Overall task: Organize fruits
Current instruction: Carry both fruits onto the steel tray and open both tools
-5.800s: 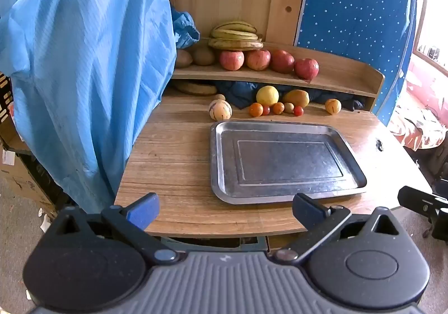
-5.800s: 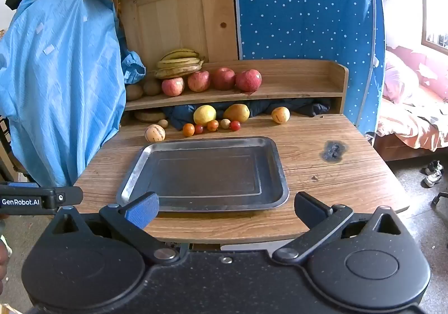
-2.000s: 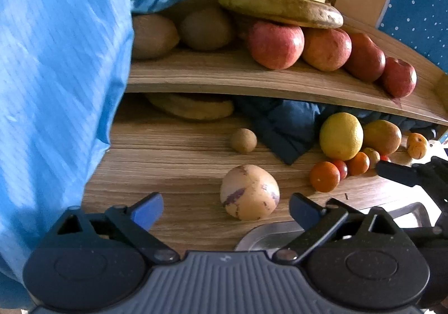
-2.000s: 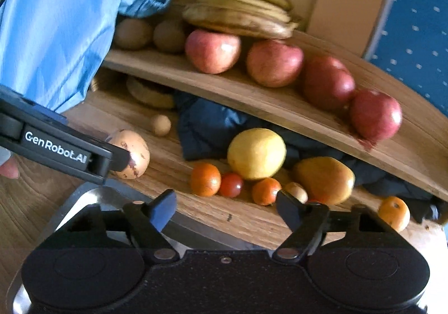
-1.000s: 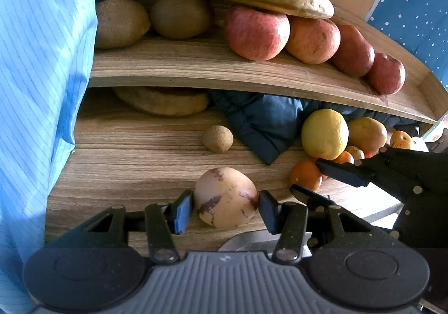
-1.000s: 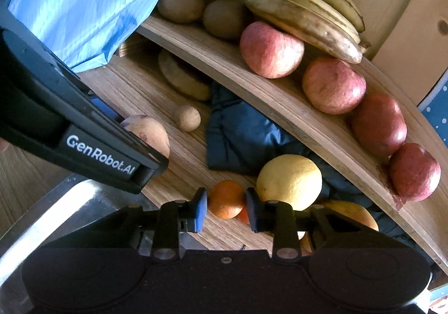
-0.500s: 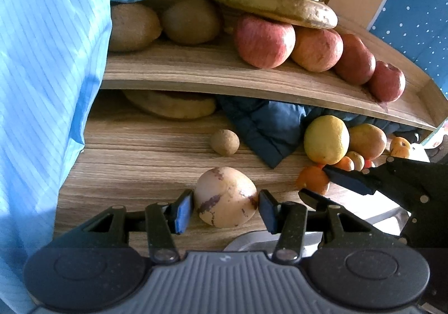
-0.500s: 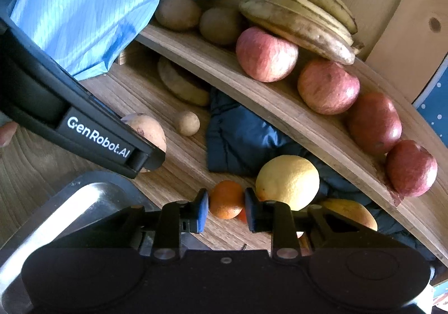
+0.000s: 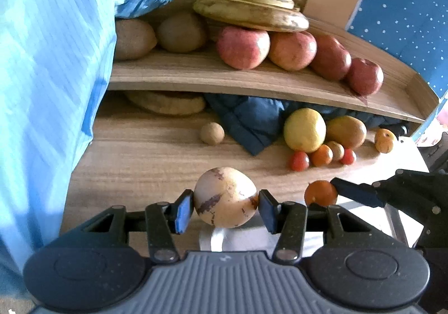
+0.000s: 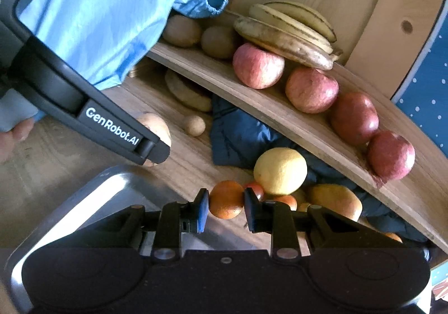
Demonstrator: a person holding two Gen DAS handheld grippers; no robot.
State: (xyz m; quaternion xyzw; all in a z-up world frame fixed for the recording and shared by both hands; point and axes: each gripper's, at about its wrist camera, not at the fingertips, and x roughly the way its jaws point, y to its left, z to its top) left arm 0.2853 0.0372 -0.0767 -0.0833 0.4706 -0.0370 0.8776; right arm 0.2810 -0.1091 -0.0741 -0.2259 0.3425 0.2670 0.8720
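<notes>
Left wrist view: left gripper (image 9: pixel 225 209) fingers squeezing round pale brown-spotted fruit (image 9: pixel 225 197). Right wrist view: right gripper (image 10: pixel 226 210) fingers squeezing small orange fruit (image 10: pixel 226 203) near shiny metal tray (image 10: pixel 92 202).

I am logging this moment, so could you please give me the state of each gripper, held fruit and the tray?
left gripper: shut on the speckled melon
speckled melon: gripped
right gripper: shut on the orange
orange: gripped
metal tray: nothing visible in it

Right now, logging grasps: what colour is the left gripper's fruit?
Pale cream-yellow with brown-purple streaks; left wrist view.
</notes>
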